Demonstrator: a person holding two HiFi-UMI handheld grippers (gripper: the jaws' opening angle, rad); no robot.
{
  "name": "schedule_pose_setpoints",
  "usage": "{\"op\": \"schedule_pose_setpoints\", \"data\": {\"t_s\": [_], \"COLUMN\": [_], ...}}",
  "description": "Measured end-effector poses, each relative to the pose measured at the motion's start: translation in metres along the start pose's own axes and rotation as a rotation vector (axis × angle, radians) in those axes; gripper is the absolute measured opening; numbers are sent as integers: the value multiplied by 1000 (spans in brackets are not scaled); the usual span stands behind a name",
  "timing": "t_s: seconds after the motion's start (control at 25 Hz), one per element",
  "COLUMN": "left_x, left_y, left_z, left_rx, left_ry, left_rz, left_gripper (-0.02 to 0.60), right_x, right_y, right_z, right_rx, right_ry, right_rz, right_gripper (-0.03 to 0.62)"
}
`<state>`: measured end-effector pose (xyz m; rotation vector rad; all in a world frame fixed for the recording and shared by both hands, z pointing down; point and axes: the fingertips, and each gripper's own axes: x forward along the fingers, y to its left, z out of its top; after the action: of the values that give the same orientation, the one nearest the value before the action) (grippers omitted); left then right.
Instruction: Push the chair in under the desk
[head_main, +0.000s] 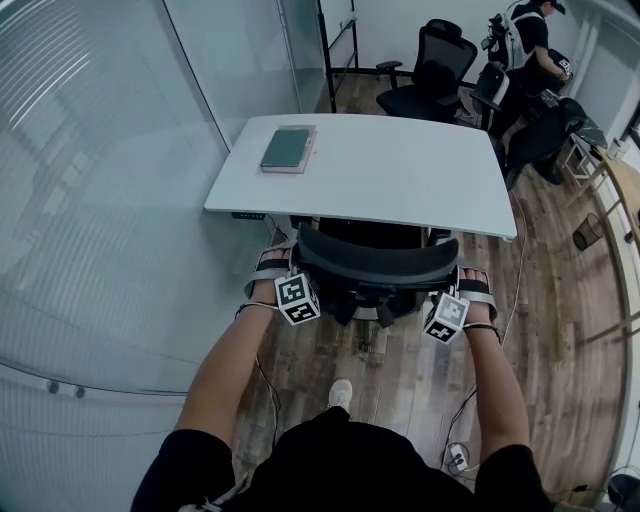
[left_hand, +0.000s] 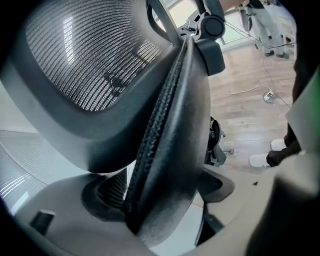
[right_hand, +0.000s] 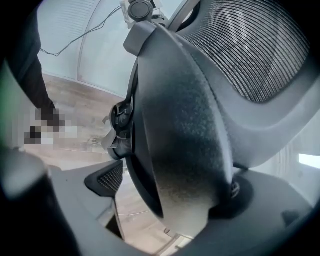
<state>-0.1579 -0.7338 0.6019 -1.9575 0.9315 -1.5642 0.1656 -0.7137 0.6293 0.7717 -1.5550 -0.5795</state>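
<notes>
2 jaw pairs tight on chair (head_main: 375, 262) back edges: left gripper (head_main: 283, 262), right gripper (head_main: 462, 276); seat under desk (head_main: 400, 170).

Black short-sleeved top (head_main: 330, 470), one white shoe (head_main: 340, 393); left tool (head_main: 283, 265) and right tool (head_main: 466, 280) each bear a black-and-white marker cube (head_main: 297, 298).

I hold my left arm (head_main: 222, 375) and right arm (head_main: 497, 395) stretched forward and down, level with each other. My left gripper (head_main: 272, 268) has its jaws clamped on the left edge of the chair (head_main: 375, 262) back. My right gripper (head_main: 474, 280) has its jaws clamped on the right edge.
</notes>
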Motion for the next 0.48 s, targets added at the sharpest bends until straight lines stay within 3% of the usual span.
{"op": "schedule_pose_setpoints", "data": {"t_s": [0.48], "left_x": [48], "left_y": [40], "left_z": [-6], "left_rx": [37], "left_ry": [18], "left_rz": [-48], "left_gripper": [429], "right_x": [45], "right_y": [-38], "right_z": [6], "right_rx": [0], "right_ry": [39], "right_rz": [3], "right_gripper": [511]}}
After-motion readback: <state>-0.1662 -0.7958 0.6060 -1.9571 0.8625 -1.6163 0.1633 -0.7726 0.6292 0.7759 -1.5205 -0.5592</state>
